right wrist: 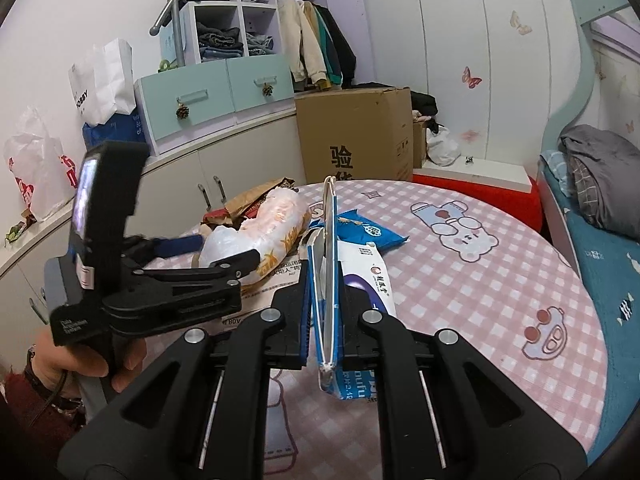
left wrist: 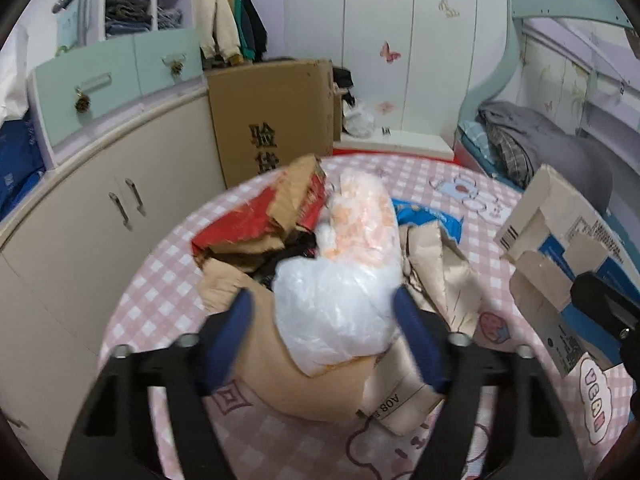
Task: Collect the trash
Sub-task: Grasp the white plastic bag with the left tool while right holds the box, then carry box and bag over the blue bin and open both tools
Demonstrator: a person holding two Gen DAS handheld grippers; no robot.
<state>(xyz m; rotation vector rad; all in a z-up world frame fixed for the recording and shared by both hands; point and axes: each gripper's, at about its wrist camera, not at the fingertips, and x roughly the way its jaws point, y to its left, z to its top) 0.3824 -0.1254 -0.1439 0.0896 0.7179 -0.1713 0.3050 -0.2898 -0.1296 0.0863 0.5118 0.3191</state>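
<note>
One round desk (right wrist: pixel 500 280) under a pink checked cloth carries the trash. A pile of torn brown cardboard (left wrist: pixel 256 364) lies at its left side, with a crumpled clear plastic bag (left wrist: pixel 340 280) on top. The left gripper (left wrist: pixel 324 308) has its blue fingers (left wrist: pixel 236 328) spread on either side of the bag, not pressing it. The right gripper (right wrist: pixel 324 280) pinches a flattened blue-and-white carton (right wrist: pixel 326 264) upright, edge-on. A blue wrapper (right wrist: pixel 372 232) lies behind it.

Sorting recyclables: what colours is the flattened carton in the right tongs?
The carton is white and blue, clearest in the left wrist view.
</note>
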